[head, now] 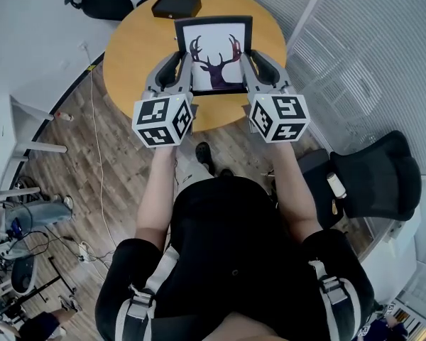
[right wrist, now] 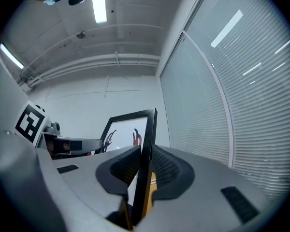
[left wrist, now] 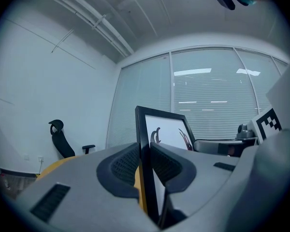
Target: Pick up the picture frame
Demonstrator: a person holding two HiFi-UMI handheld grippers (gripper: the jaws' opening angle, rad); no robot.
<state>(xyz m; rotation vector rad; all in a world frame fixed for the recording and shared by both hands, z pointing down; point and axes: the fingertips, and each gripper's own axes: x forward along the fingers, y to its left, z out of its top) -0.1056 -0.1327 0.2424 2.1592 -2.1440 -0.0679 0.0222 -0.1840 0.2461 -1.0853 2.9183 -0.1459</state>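
The picture frame (head: 214,55) is black with a white print of a dark deer head, and it hangs upright over the round wooden table (head: 131,52). My left gripper (head: 182,68) is shut on its left edge and my right gripper (head: 247,68) on its right edge. In the left gripper view the frame's black edge (left wrist: 143,144) runs up between the ribbed pads of the left gripper (left wrist: 145,170). The right gripper view has the frame's other edge (right wrist: 148,139) clamped in the right gripper (right wrist: 144,173). The frame's lower edge is hidden behind the gripper bodies.
A flat black box (head: 176,6) lies on the table behind the frame. A black office chair (head: 380,172) stands at the right beside the blinds, and another chair (head: 96,3) at the far left. A white desk (head: 14,130) and floor cables lie to the left.
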